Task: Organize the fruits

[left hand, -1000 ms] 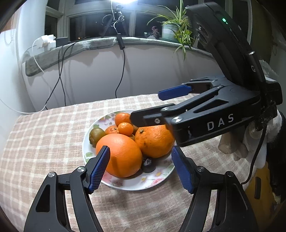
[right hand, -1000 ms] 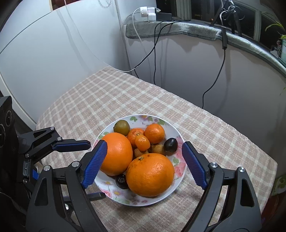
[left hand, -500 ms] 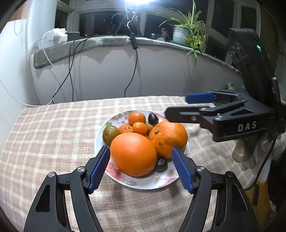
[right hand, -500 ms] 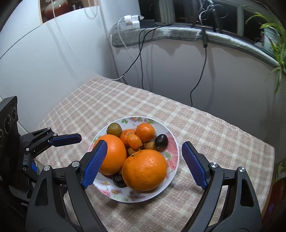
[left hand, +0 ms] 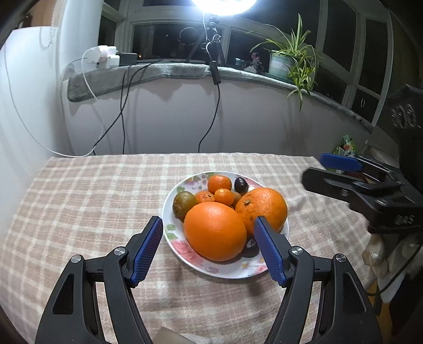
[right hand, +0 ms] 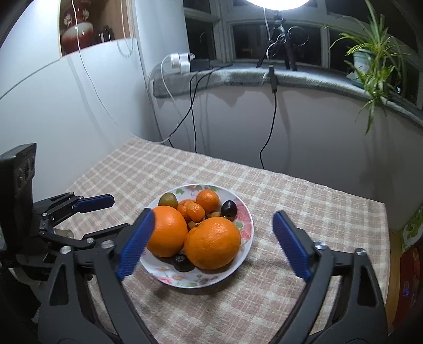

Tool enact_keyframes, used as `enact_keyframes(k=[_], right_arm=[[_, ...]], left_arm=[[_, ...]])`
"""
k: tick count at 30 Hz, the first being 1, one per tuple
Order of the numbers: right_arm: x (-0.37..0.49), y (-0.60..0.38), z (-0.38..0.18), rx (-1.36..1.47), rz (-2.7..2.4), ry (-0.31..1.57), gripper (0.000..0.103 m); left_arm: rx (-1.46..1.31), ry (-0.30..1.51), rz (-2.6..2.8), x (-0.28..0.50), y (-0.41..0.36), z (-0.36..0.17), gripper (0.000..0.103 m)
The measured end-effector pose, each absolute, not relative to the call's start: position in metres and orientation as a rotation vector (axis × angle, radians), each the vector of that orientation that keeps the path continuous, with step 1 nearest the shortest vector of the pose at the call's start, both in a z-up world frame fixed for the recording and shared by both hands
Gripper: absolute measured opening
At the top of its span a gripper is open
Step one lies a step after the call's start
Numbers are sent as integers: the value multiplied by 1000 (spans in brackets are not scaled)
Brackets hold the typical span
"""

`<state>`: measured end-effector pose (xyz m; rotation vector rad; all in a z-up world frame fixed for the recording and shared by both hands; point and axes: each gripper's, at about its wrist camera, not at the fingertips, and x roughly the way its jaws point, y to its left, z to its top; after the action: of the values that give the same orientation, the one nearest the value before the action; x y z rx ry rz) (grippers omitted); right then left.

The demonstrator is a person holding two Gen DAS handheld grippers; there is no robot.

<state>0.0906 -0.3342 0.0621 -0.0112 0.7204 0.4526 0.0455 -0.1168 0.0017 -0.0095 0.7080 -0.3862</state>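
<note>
Fruit (left hand: 215, 230) is sitting heaped on the floral plate (left hand: 185, 251), while both tongs, left (left hand: 208, 251) and right (right hand: 211, 246), are hovering released before the plate, grasping nothing.

A round lamp (left hand: 223, 4) glares white at the top of both views. The windows (left hand: 164, 42) are black. Fruit throws soft shadows on the tabletop (right hand: 290, 206). Fisheye bends edges; corners darken.

Left tool (left hand: 207, 247) and right tool (right hand: 212, 244) gape (both empty).
</note>
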Motion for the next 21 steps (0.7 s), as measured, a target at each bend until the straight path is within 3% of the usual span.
enact_keyframes(k=[11,21], right_arm=[[68,-343,62,23,362,686,100],[65,-359,58,73,319,691,100]], left_arm=[[-24,686,-353,37,-105,7,82],[-22,693,-330,36,-102,7,82]])
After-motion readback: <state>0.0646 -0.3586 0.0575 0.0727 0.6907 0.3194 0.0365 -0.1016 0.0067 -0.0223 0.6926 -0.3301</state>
